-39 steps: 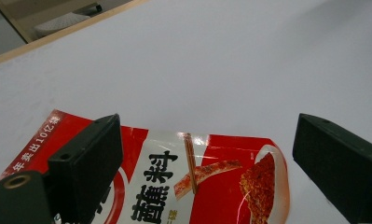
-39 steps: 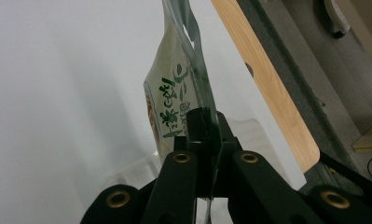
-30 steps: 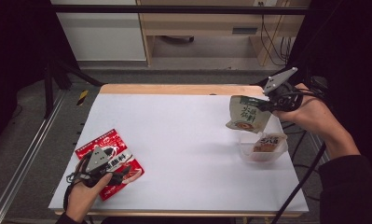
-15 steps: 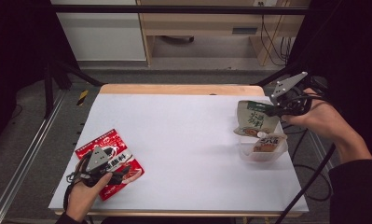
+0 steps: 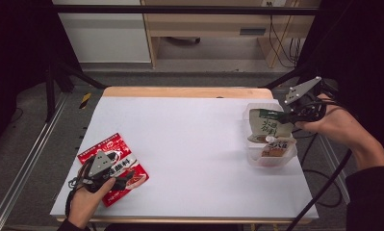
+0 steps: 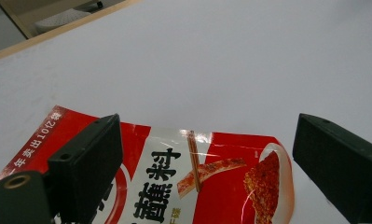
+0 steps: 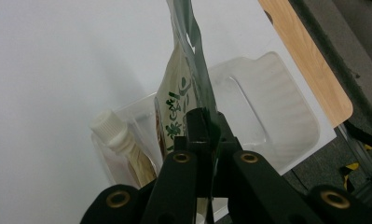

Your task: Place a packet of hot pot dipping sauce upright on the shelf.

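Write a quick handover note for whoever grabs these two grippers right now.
Right gripper: shut on the green pouch, holding it upright in the clear bin at the table's right edge.
Left gripper: open, jaws astride the red packet, which lies flat at the near left.
Done: a capped pouch already sits in the bin.
Left: release the green pouch, then probably grip the red packet and bring it over.

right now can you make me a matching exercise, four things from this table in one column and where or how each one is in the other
1. green-and-cream sauce pouch
2. red flat snack packet
3. clear plastic bin
4. pouch with white screw cap

a. lying flat at the table's near left
b. pinched in the right claw
c. at the table's right edge, holding pouches
d. standing inside the bin

Pairs: 1-b, 2-a, 3-c, 4-d
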Available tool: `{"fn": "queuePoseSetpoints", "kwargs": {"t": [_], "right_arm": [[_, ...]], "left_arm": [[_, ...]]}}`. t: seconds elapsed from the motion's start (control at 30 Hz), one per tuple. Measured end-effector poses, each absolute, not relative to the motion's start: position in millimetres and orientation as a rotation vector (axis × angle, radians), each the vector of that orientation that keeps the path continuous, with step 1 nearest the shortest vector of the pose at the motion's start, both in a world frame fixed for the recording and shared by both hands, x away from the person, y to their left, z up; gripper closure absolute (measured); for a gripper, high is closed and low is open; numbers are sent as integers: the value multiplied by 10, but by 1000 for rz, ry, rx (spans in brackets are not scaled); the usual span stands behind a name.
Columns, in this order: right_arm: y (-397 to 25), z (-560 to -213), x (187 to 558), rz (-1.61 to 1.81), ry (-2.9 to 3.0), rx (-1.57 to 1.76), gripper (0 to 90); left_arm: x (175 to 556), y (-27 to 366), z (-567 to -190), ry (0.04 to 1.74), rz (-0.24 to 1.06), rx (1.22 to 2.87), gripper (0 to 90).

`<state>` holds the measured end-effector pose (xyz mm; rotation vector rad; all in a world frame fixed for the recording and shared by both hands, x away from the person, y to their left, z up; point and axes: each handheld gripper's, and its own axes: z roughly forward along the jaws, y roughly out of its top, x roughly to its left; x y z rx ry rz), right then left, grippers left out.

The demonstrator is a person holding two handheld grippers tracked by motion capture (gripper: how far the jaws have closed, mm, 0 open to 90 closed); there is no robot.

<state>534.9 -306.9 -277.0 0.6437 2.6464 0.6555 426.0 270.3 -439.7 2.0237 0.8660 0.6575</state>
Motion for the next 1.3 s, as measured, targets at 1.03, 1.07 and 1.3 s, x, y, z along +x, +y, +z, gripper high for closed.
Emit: {"fn": "queuePoseSetpoints", "kwargs": {"t": [1.03, 1.07, 1.3], "right_arm": [[-3066, -2945, 5402, 618, 2693, 670, 900], [-3065, -2957, 5413, 621, 2692, 660, 900], [-3039, -3072, 5453, 621, 2715, 674, 900]], "left_arm": [[4261, 2698, -4402, 865, 656, 2037, 83], [4260, 2697, -4402, 865, 657, 2035, 83], [4261, 2696, -4404, 865, 651, 2037, 83]]}}
